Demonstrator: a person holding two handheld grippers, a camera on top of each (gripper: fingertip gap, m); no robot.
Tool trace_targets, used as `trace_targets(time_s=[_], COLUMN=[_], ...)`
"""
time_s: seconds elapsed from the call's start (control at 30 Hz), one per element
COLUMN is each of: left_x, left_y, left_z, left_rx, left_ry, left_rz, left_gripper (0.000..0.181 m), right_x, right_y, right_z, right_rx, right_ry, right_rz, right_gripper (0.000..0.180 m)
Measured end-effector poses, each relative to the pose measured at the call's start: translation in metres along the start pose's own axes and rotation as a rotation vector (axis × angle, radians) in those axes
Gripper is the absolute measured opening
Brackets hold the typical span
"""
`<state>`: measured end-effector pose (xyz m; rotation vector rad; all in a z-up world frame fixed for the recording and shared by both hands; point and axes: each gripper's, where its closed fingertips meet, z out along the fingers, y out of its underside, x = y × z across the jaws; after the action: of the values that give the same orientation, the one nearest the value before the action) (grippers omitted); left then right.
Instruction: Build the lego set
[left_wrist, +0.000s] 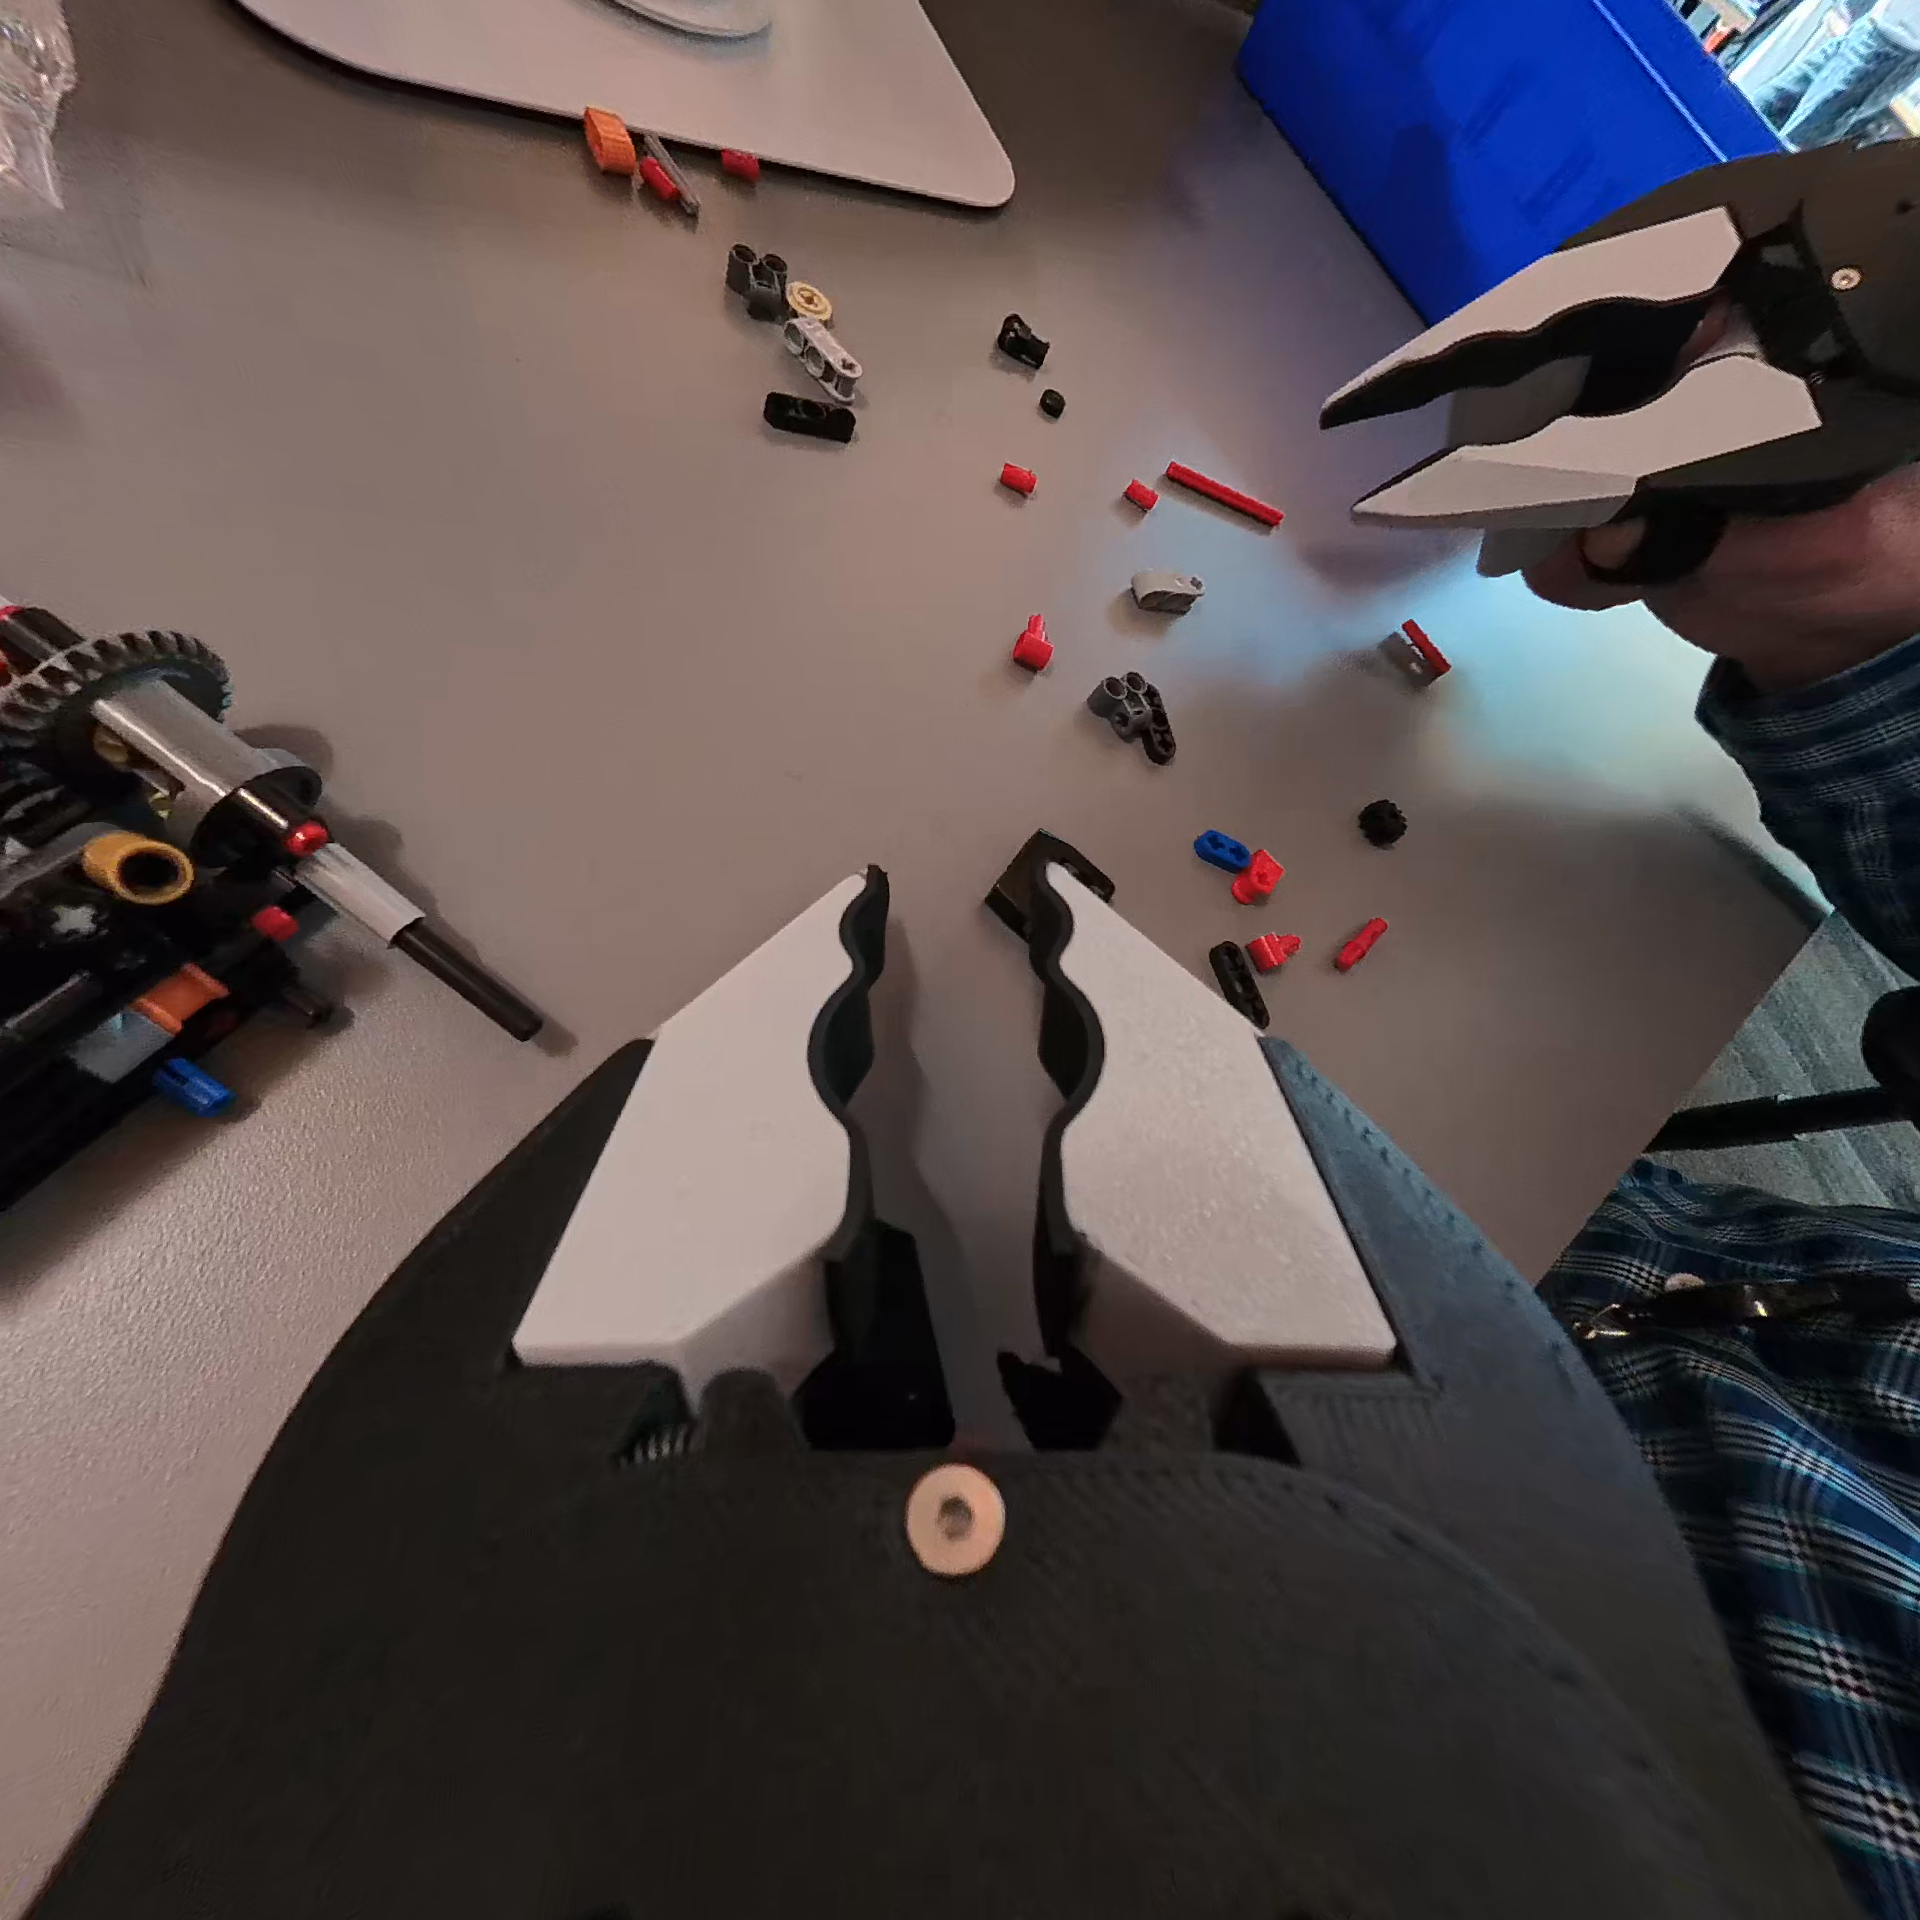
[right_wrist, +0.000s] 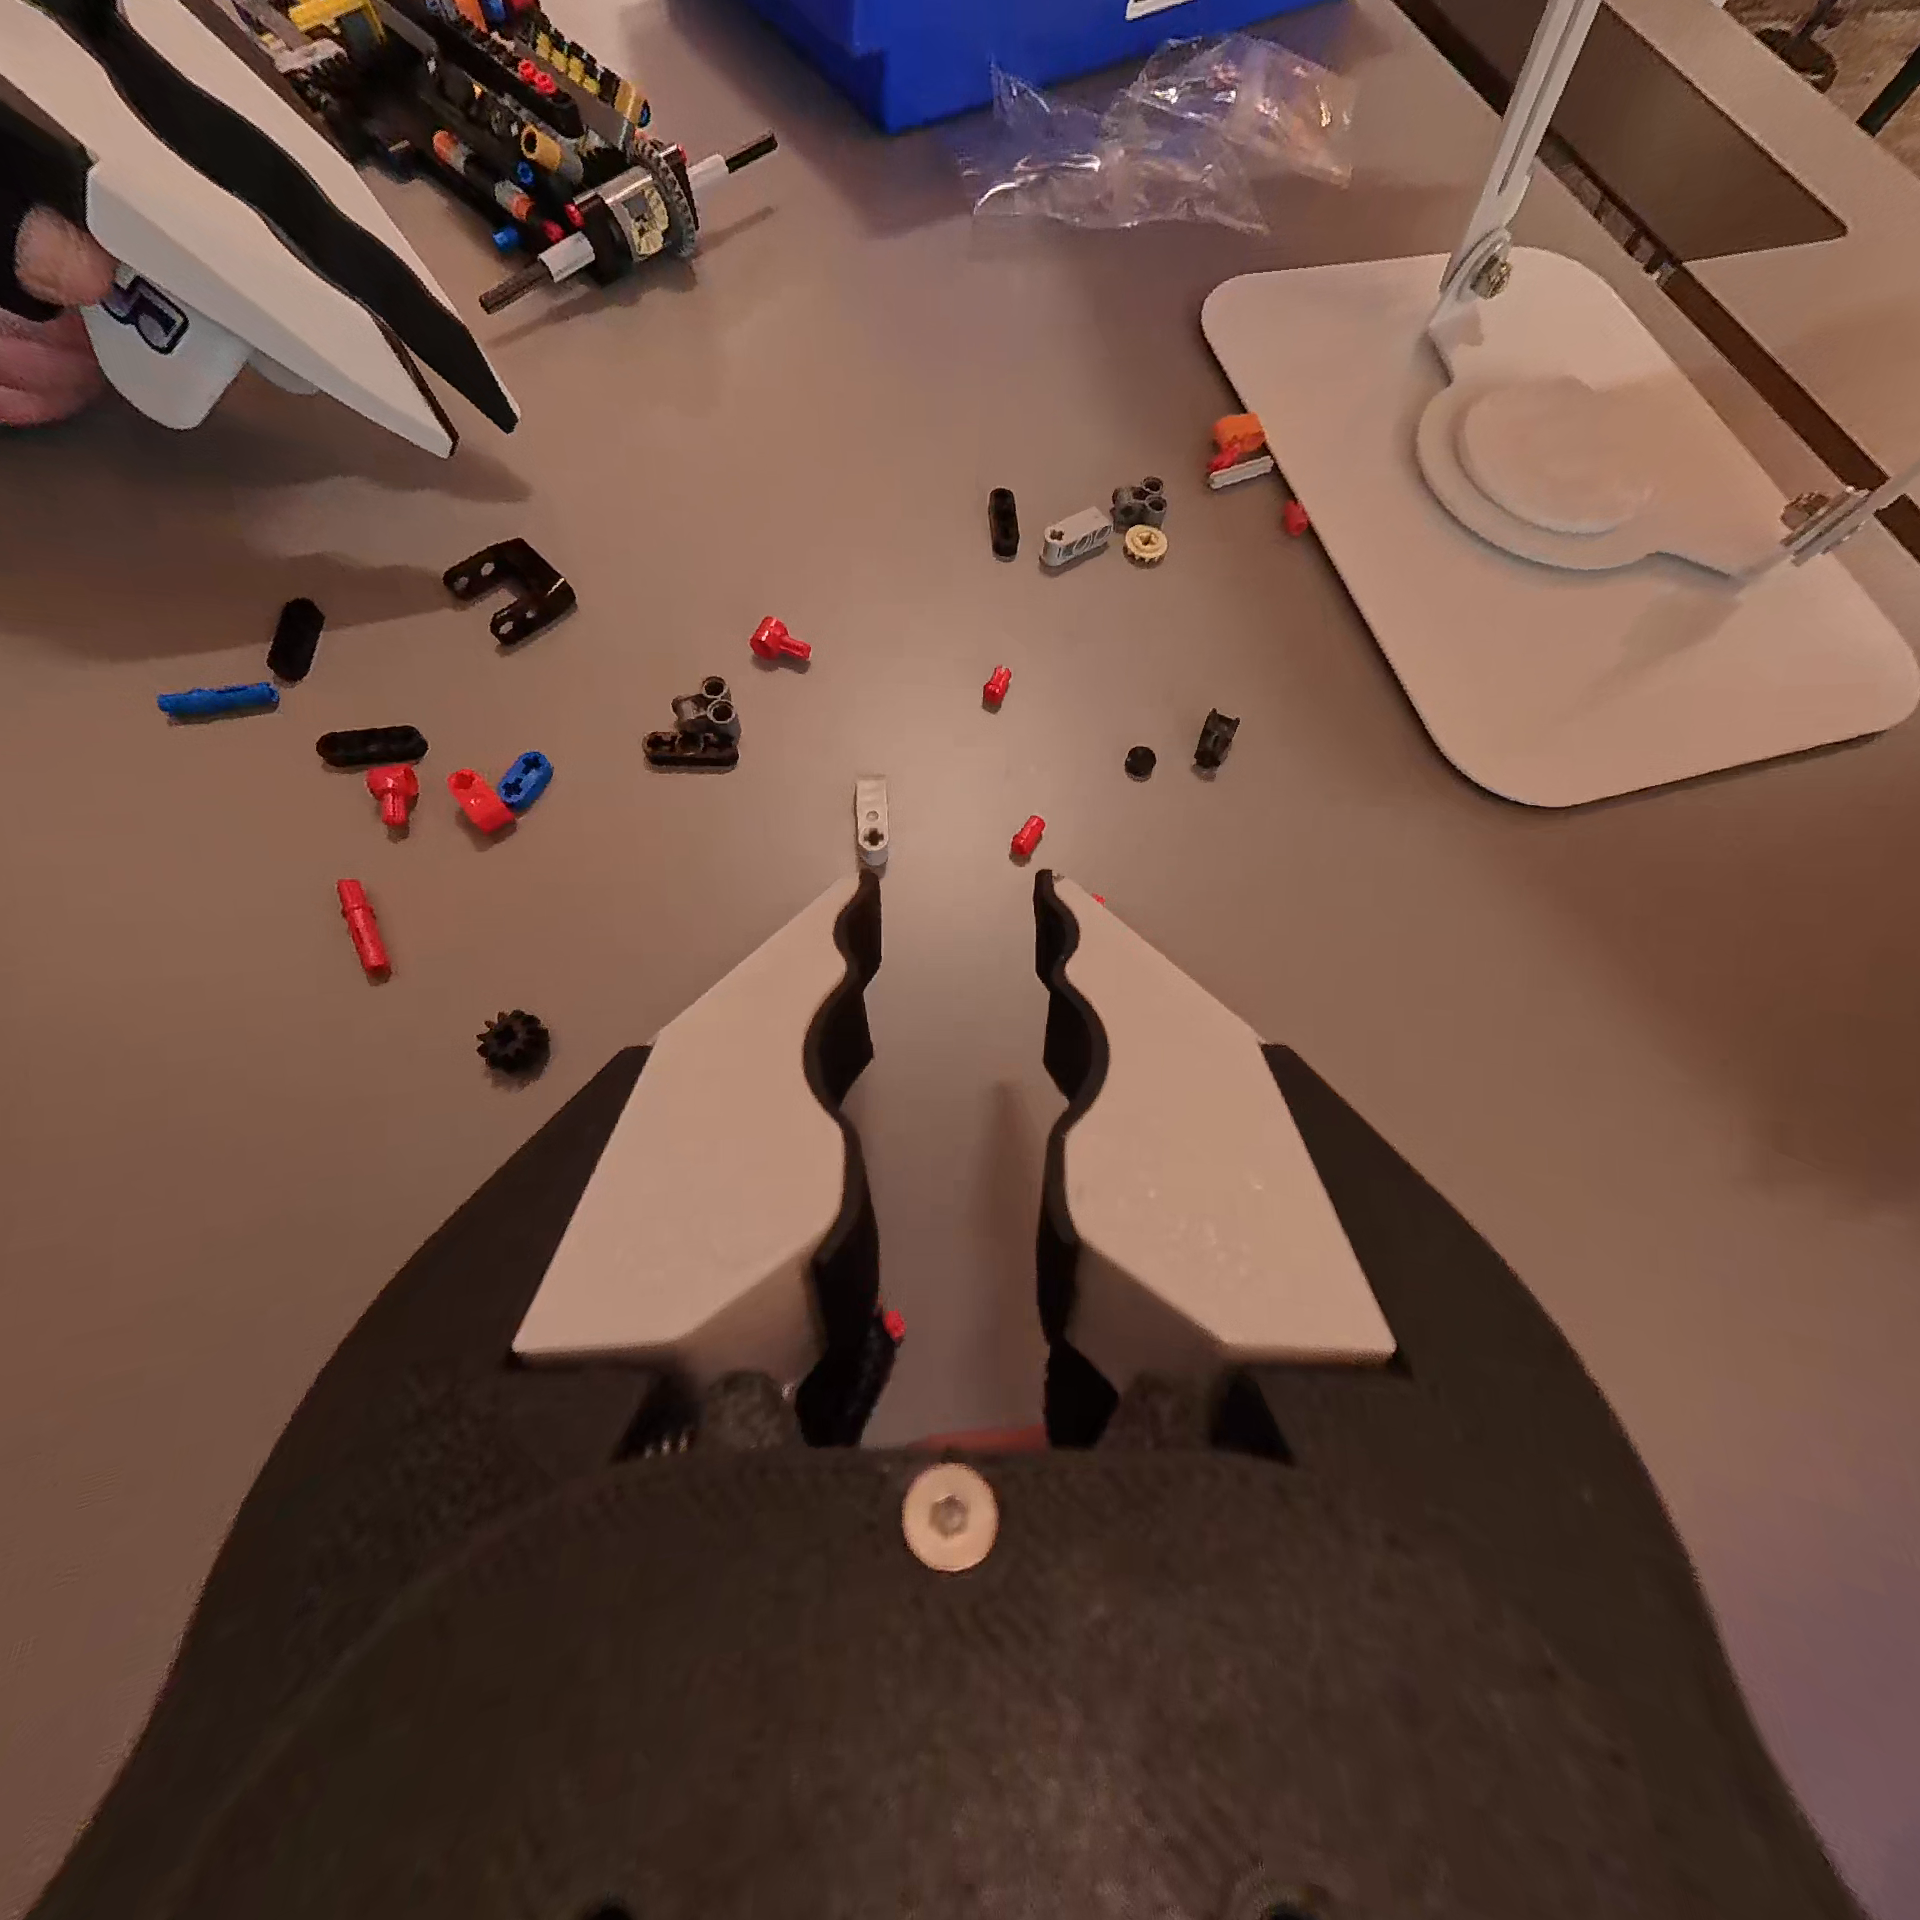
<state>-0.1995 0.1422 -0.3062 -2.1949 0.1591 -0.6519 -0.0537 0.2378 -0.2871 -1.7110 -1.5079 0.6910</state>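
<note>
Small loose Lego pieces, red, black, grey and blue, lie scattered on the grey table. The partly built model lies at the left, and in the right wrist view at the top left. My left gripper is open and empty, low over the table. A black U-shaped piece sits just beyond its right fingertip, partly hidden. My right gripper is open and empty. A grey connector and a red pin lie just ahead of its tips. Each gripper also shows in the other's view.
A blue box stands at the far side. A white stand base lies at the right with an orange piece at its edge. A clear plastic bag lies by the box. A plaid sleeve crosses the table's edge. My hands' fingertips stand some 20 cm from each other. Between my right fingertips and the grey connector there is roughly 5 cm.
</note>
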Motion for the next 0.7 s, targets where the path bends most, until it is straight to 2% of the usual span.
trace_targets(time_s=[0.37, 0.57, 0.63, 0.7], left_x=[0.001, 0.000, 0.000, 0.001], left_y=[0.002, 0.002, 0.002, 0.001], left_z=[0.002, 0.001, 0.002, 0.001], left_rx=[-0.019, -0.013, -0.015, -0.009], left_ry=[-0.002, 0.000, 0.000, -0.001], left_rz=[0.007, 0.001, 0.004, 0.005], left_gripper=[0.023, 0.022, 0.022, 0.022], right_x=[0.002, 0.009, 0.005, -0.007], right_y=[0.005, 0.006, 0.001, -0.006], right_z=[-0.002, -0.006, -0.005, -0.004], right_rx=[-0.001, -0.016, -0.014, -0.016], right_ry=[0.004, 0.013, -0.015, -0.061], right_rz=[0.001, 0.003, -0.009, -0.034], right_gripper=[0.028, 0.018, 0.010, 0.010])
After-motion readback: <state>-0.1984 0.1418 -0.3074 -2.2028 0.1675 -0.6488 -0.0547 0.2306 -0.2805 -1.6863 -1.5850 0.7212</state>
